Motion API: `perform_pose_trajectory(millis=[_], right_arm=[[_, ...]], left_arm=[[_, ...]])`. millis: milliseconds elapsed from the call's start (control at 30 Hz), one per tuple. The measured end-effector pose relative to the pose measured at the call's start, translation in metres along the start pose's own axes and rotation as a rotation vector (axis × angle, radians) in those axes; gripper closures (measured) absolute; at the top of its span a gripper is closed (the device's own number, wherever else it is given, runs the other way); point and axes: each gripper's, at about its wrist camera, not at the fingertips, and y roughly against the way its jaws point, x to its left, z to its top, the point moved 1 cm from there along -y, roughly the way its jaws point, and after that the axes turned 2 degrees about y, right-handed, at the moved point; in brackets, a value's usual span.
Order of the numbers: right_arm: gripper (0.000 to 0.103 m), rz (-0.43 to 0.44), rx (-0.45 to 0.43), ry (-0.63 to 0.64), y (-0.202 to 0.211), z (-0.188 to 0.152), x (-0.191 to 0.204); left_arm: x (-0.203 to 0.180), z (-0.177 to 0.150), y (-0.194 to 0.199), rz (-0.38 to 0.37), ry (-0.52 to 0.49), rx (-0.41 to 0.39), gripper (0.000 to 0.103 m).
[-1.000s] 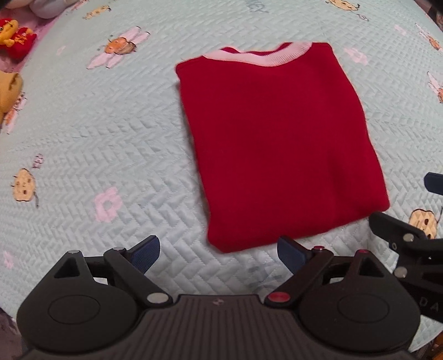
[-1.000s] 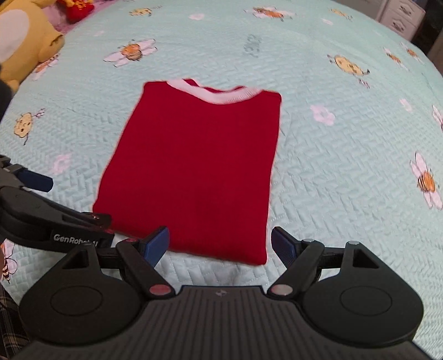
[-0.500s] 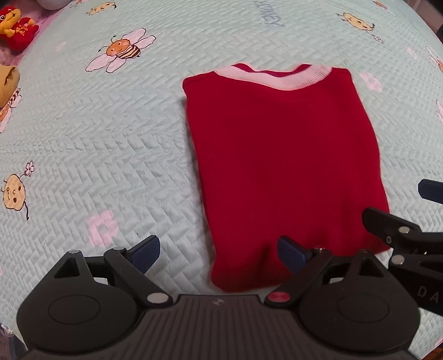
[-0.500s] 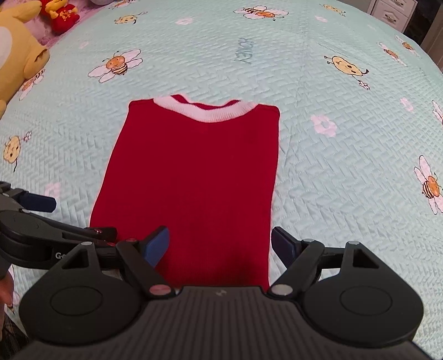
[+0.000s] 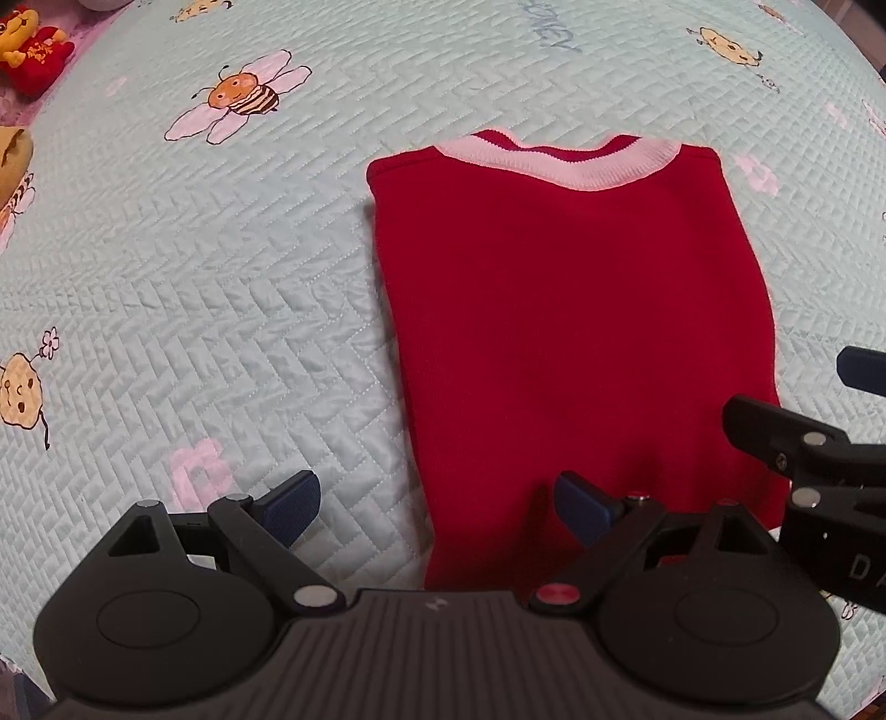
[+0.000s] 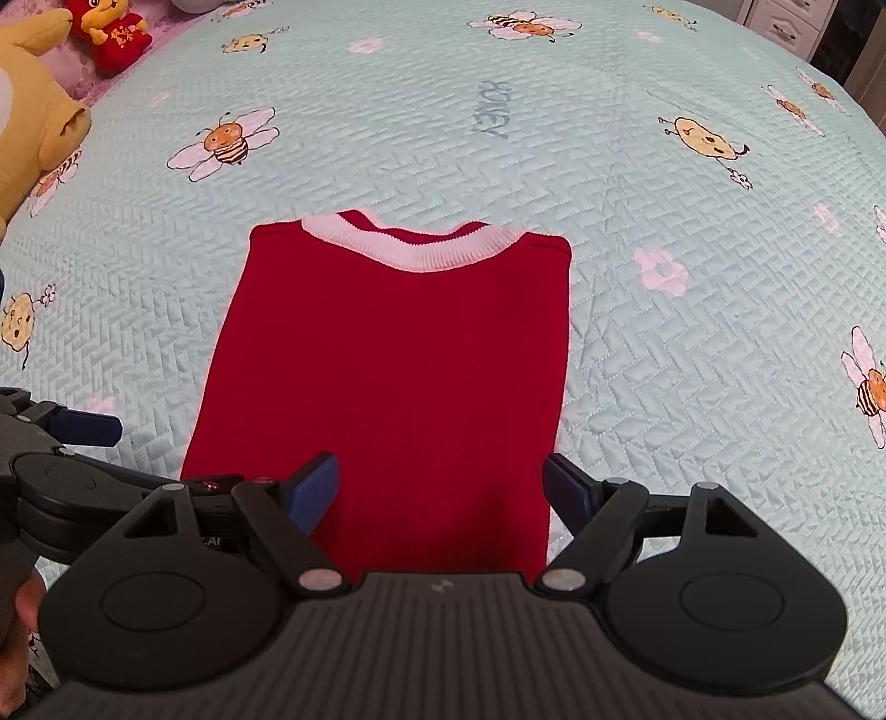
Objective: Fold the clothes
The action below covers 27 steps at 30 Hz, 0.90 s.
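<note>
Red and soft, the folded sweater (image 5: 576, 332) lies flat on the bed (image 5: 221, 310) in my left wrist view. Its white collar (image 5: 570, 166) is at the far end. The bed cover is pale green and quilted, with a bee (image 5: 238, 99) and cookie faces on it. My left gripper (image 5: 437, 501) hangs over the near left corner of the sweater. Its two blue fingers (image 5: 293, 498) are wide apart. One is over the bed cover and the other is over the red cloth. Nothing is pinched between them. My right gripper (image 5: 830, 443) peeks in from the right edge, by the near right side of the sweater. A little red toy (image 5: 33, 50) sits far off at the top left.

In my right wrist view, the sweater (image 6: 398, 354) is right in front of me, collar (image 6: 421, 249) far away. My right gripper (image 6: 440, 490) is over the near end of it. Its fingers (image 6: 315, 487) are wide apart with red cloth below the gap, and they hold nothing. My left gripper (image 6: 66, 454) comes in from the left edge, just beside the sweater's left side. A yellow plush toy (image 6: 33, 127) and the red toy (image 6: 113, 33) sit at the far left of the bed (image 6: 692, 310). A white drawer unit (image 6: 786, 22) shows at the top right.
</note>
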Motion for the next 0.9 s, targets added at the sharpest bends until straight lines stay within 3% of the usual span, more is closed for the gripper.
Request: perform_pose_trajectory(millis=[600,900], right_arm=[[0.023,0.008,-0.016,-0.011,0.014,-0.006,0.001],[0.023,0.017,-0.044,-0.014,0.03,-0.017,0.002]], left_arm=[[-0.001,-0.009,0.015,0.013,0.002,-0.026,0.009],[-0.004,-0.022,0.034,0.033,-0.002,-0.077,0.009]])
